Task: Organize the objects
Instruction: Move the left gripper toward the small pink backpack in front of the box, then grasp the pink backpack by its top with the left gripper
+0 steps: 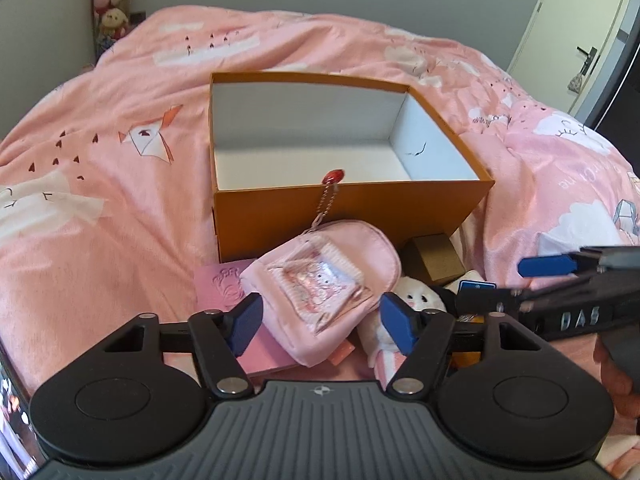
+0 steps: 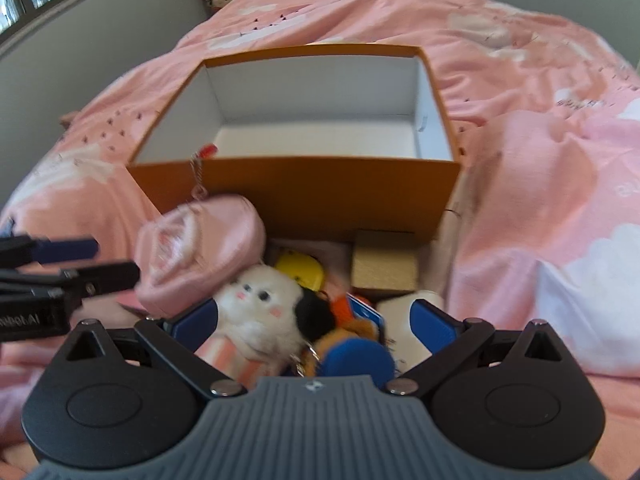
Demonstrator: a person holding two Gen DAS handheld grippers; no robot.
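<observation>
An open orange box with a white inside stands on the pink bed; it also shows in the right wrist view. A small pink backpack lies against its front wall, its bead chain with a red tag hooked over the rim. My left gripper is open, its blue pads on either side of the backpack's near end. My right gripper is open above a white plush cat and a blue and orange toy. The backpack also shows in the right wrist view.
A pink booklet lies under the backpack. A tan block, a yellow item and a white object sit in front of the box. Stuffed toys stand at the far wall. A door is at right.
</observation>
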